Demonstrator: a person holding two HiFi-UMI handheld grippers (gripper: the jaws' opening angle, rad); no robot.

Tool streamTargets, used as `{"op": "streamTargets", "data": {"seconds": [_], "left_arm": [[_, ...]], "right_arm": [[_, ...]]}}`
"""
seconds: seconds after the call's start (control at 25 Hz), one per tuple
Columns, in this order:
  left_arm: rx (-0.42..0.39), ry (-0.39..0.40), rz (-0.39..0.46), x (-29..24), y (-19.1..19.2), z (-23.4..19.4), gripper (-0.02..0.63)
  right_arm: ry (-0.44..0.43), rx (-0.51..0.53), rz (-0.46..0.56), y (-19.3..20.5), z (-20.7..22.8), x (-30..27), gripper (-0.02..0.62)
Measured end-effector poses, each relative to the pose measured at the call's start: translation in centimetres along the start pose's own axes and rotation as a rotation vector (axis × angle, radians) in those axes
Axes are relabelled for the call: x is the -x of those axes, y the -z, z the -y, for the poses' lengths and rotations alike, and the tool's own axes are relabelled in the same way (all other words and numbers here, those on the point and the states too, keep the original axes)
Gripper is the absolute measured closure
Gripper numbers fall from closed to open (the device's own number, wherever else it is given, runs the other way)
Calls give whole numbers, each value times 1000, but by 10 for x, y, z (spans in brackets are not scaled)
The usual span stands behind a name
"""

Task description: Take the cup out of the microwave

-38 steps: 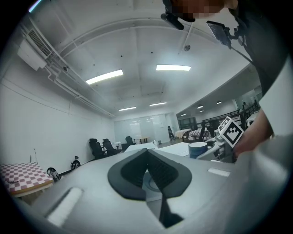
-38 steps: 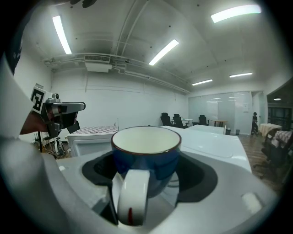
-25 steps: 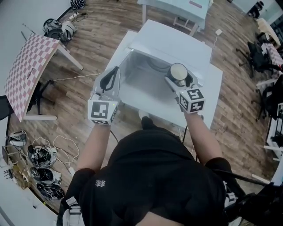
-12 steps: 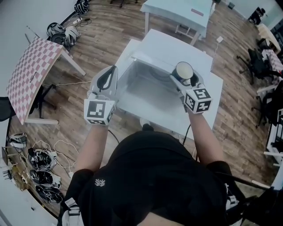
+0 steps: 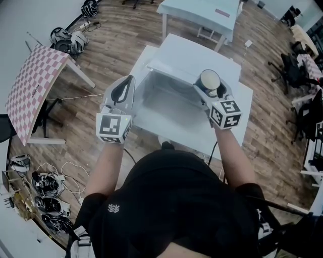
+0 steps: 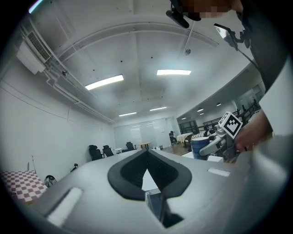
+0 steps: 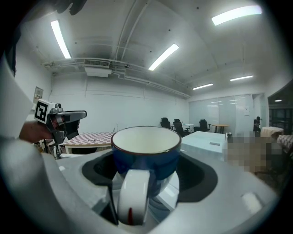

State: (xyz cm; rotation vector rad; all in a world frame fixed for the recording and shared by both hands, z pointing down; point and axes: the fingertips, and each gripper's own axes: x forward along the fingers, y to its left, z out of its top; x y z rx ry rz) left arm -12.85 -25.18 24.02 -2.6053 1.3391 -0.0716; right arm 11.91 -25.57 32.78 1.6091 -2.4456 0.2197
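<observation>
The blue cup (image 5: 209, 79), white inside, is clamped in my right gripper (image 5: 208, 86) over the right side of the white microwave (image 5: 194, 53), whose cavity faces me. In the right gripper view the cup (image 7: 146, 153) stands upright between the jaws, its white handle toward the camera, and my right gripper (image 7: 149, 161) is shut on it. My left gripper (image 5: 128, 80) hovers by the microwave's left front corner. Its jaws meet at the tip in the left gripper view (image 6: 146, 153), with nothing in them. That view also catches the cup (image 6: 200, 147) off to the right.
The microwave stands on a white table (image 5: 242, 118). A checkered table (image 5: 35, 80) is at the left, a pale table (image 5: 202, 10) is behind, and office chairs (image 5: 295, 70) are at the right. Cables and gear (image 5: 45, 191) lie on the wooden floor at lower left.
Over the first half second the right gripper carried the cup a little up and to the right. Since then both grippers have hardly moved.
</observation>
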Motion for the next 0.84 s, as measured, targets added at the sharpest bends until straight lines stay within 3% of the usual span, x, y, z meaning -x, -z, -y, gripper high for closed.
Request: {"op": "streamTargets", "data": {"seconds": [0.84], "left_arm": [[4, 6, 24, -1, -5, 13, 600]], "right_arm": [[-1, 10, 22, -5, 1, 4, 206]]}}
